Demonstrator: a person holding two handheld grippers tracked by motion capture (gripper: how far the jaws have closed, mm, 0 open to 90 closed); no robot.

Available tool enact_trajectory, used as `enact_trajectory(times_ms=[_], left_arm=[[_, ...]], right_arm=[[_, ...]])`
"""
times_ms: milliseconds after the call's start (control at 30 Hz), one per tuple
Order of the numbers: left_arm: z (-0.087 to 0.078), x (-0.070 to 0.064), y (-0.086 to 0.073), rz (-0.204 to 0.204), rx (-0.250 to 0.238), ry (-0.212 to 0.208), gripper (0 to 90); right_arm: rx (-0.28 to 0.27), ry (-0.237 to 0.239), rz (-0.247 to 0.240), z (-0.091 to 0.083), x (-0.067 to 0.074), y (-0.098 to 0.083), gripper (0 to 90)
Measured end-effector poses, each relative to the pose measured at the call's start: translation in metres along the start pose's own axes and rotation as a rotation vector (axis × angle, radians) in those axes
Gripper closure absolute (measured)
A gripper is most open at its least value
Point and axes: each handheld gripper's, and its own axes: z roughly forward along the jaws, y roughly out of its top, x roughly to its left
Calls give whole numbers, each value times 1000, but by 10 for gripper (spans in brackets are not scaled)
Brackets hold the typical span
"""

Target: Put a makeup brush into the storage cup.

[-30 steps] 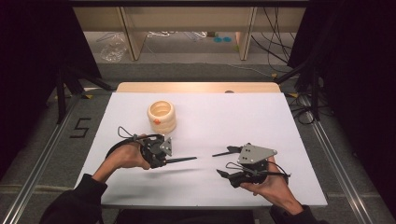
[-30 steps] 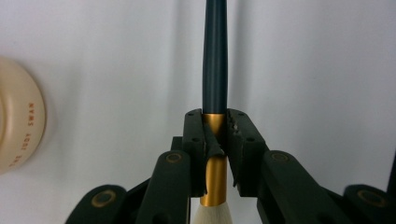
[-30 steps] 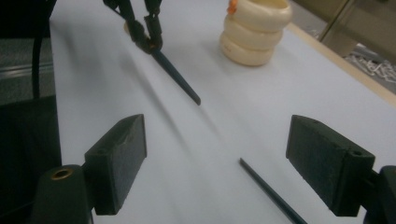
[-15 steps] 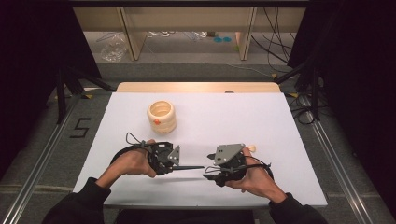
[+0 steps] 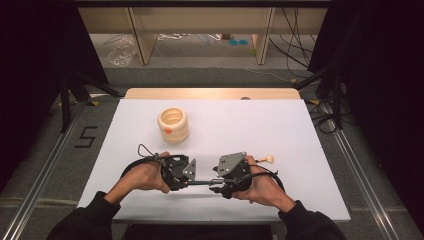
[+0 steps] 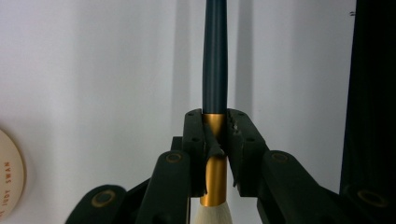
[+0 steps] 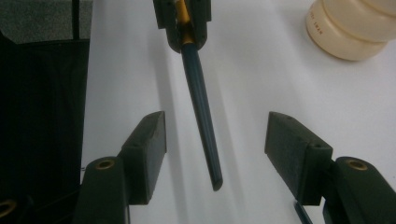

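My left gripper [image 6: 215,154] clamps the brush [image 6: 215,70], bristles cut off; my right gripper [image 7: 215,158], just closing, straddles its handle untouched.

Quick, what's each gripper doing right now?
Left gripper: shut on the brush at its gold ferrule.
Right gripper: open, just been closing, brush handle between the jaws, untouched.

Our two grippers face each other low over the table's near edge.

Our left gripper [image 5: 192,181] points right with its jaws clamped tight, our left hand [image 5: 145,176] wrapped round its body. Our right gripper [image 5: 216,186] points left toward it, its jaws parted and just now closing, our right hand [image 5: 260,185] gripping from behind; both forearms enter from below.
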Motion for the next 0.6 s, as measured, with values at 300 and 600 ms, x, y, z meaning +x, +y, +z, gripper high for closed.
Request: enact_trajectory(times_ms=[300, 600], left_arm=[[-1, -4, 4, 12, -9, -7, 783], [-3, -5, 7, 16, -16, 3, 783]], right_arm=[[7, 39, -11, 7, -2, 2, 445], [-1, 75, 4, 14, -4, 5, 488]])
